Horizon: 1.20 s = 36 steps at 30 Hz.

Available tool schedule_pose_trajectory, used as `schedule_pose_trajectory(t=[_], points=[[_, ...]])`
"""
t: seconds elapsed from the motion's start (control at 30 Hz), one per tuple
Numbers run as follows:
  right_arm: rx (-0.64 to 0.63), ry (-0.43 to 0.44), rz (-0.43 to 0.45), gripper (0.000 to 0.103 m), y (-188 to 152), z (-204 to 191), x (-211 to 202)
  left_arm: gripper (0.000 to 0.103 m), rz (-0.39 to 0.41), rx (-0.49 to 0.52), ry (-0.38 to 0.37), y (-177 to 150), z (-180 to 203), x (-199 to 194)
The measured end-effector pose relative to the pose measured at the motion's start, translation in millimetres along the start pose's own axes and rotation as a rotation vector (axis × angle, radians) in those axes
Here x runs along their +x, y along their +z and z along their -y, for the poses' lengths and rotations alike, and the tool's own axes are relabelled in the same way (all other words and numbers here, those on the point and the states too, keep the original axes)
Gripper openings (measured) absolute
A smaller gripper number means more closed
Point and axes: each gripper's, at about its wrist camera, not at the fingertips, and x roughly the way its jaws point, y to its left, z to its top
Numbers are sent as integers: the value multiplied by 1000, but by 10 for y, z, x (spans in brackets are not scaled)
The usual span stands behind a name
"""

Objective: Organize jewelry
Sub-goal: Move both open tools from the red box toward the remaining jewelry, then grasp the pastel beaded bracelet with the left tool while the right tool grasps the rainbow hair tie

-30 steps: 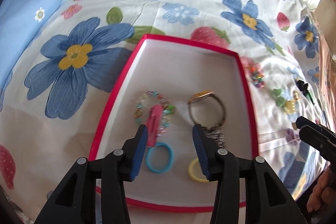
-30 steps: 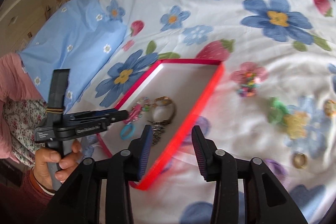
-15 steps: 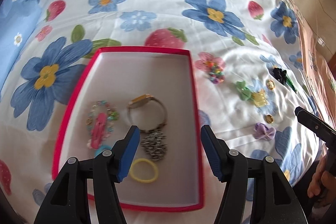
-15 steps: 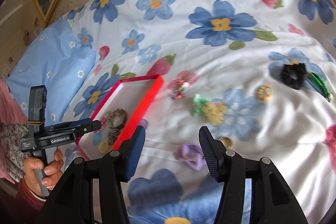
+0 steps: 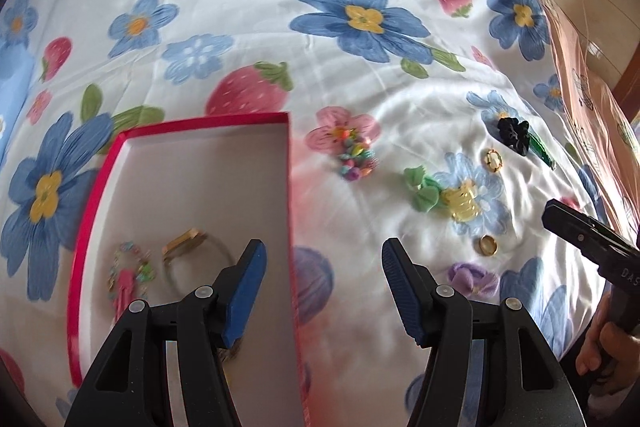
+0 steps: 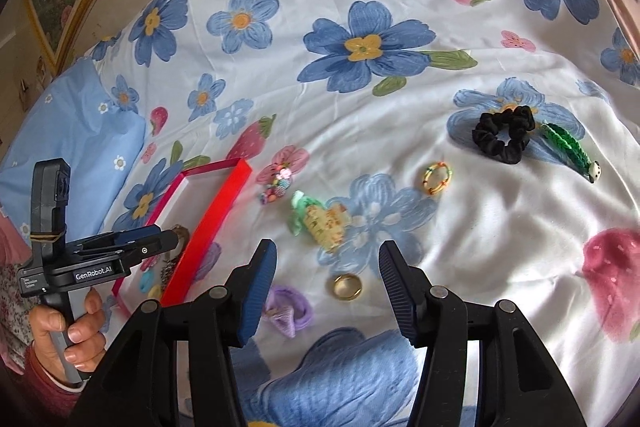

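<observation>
You were between pieces: your left gripper (image 5: 322, 269) and right gripper (image 6: 328, 269) both stood released and empty. Some jewelry already lay in the red-rimmed box (image 5: 286, 187); the gold ring (image 6: 347, 287) lay on the bedsheet (image 6: 480, 247) between your right jaws, probably the next pick, needing a descent and a careful pinch.

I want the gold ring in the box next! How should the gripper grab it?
The gold ring lies flat on the sheet, so bring the right hand-held gripper down from above and pinch across its band; its low, round edge offers little from the side.
</observation>
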Motion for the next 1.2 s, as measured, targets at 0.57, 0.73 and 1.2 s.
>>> schedule_pose_trajectory(t=[0.57,0.73,1.2], points=[[59,-134,-48,55,321,523,579,57,-69,58,17,660,314,1045],[61,-159,-72,54,357,609,771,51,-105,67,35,760,344,1338],[26,-149,-22,0,414,494,688,16,-71,87,-8,729,369,1301]])
